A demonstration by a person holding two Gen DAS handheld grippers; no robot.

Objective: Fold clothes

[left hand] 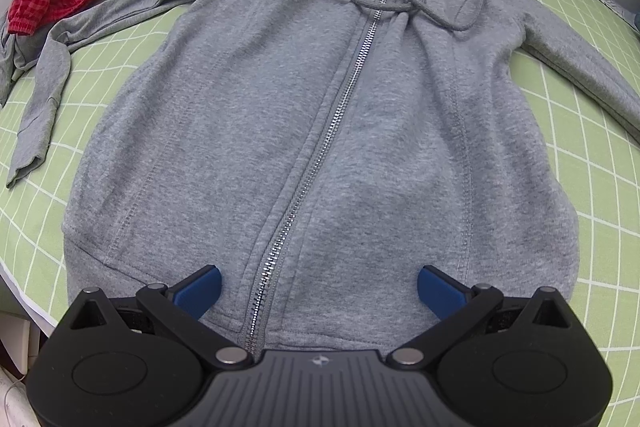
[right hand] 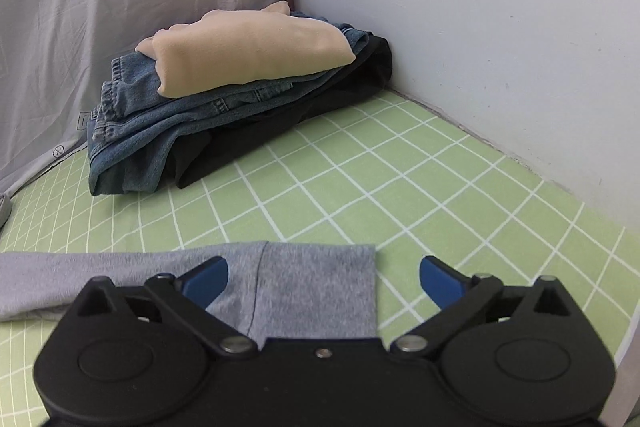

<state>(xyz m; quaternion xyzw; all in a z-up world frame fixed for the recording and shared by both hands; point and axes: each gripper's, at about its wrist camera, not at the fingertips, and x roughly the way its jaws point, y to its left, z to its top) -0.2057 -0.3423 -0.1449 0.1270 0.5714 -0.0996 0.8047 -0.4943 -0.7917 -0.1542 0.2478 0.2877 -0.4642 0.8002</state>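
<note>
1. The gray hoodie [left hand: 320, 131] is lying flat and zipped on the green sheet [left hand: 568, 131].
2. The left gripper [left hand: 319, 289] is hanging wide apart over the hem.
3. The right gripper [right hand: 324, 279] is waiting wide apart over the sleeve cuff [right hand: 316, 287], maybe touching it.
4. Next, it needs to pinch the cuff and fold it inward.

Light: we're seeing bright, even, soft daylight in both views.
Shadows: faint, only under the hoodie [left hand: 320, 107] hem.
Glare: tiny sparkle along the zipper [left hand: 340, 99].
Distortion: the grid sheet [right hand: 400, 187] bows strongly outward, corners going black.
Focus: mostly sharp, the sleeve cuff [right hand: 320, 283] slightly soft.
</note>
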